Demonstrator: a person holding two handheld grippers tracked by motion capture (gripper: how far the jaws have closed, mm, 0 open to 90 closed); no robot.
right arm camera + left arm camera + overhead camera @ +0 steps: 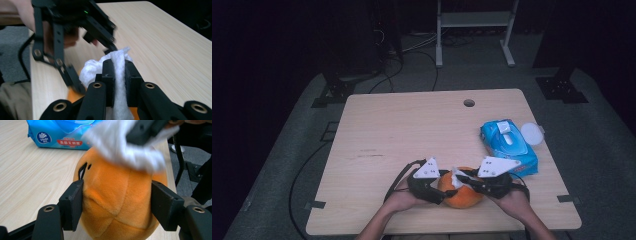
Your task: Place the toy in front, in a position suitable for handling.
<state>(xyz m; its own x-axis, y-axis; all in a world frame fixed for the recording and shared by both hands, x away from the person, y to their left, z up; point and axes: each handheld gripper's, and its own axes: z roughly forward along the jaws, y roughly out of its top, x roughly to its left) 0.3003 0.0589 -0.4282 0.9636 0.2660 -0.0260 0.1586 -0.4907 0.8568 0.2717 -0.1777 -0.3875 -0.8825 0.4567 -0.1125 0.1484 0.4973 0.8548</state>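
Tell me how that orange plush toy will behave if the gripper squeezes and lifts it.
The orange plush toy looks soft, probably denting under the left gripper pads. Probably light for its size. Its rounded shape may roll if released on the table.

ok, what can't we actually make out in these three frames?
- Orange plush toy: underside cut off by the bottom edge of the left gripper view; top hidden by the blurred white wipe.
- Left gripper: pads sit at the toy's sides.
- Right gripper: shut on the wipe, which covers the toy beneath.
- Blue wipes pack: print too small in the high view.
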